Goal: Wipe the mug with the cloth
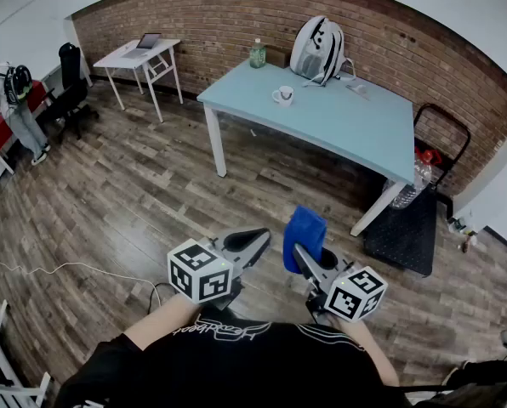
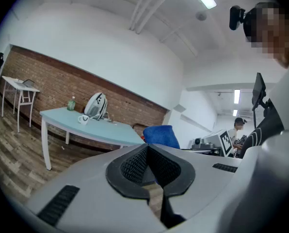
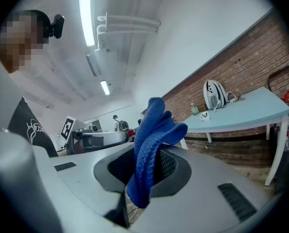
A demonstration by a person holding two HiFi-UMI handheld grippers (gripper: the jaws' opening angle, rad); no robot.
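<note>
A white mug [image 1: 282,96] stands on the light blue table [image 1: 338,121] across the room, far ahead of both grippers; it also shows small in the left gripper view, mug [image 2: 83,119], and in the right gripper view, mug [image 3: 203,116]. My right gripper [image 1: 300,253] is shut on a folded blue cloth [image 1: 304,235], which sticks up from between its jaws, cloth [image 3: 152,149]. My left gripper [image 1: 258,243] is shut with nothing in it. Both are held close to my body, well above the wooden floor. The blue cloth [image 2: 161,136] also shows beyond the left jaws.
On the table are a green bottle [image 1: 257,53] and a grey-white backpack [image 1: 317,51]. A black mat [image 1: 402,228] with a plastic bottle [image 1: 409,189] lies right of the table. A white desk with a laptop [image 1: 143,51] stands at the back left, where a person [image 1: 15,100] stands.
</note>
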